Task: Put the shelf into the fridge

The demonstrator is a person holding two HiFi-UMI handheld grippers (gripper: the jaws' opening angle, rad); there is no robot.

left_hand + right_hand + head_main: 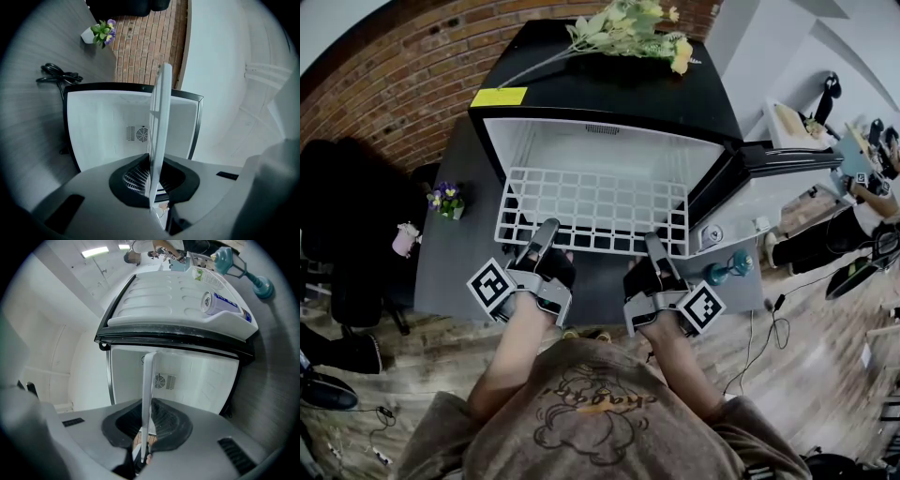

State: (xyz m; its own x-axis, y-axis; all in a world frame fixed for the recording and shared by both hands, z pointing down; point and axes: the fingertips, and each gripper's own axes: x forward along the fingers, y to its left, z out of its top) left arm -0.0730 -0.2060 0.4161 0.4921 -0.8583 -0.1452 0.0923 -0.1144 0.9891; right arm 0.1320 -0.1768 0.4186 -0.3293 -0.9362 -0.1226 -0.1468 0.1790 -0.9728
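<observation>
The left gripper (pixel 546 230) and right gripper (pixel 654 242) each clamp the level shelf (pixel 595 211) by its near edge, with the open fridge (pixel 609 141) straight ahead.

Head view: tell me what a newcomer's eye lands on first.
The white wire shelf stands out, held flat at its near edge by the left gripper and the right gripper, at the mouth of the open black fridge. Next come the pale yellow flowers lying on the fridge's top and the yellow note at its front left corner.
</observation>
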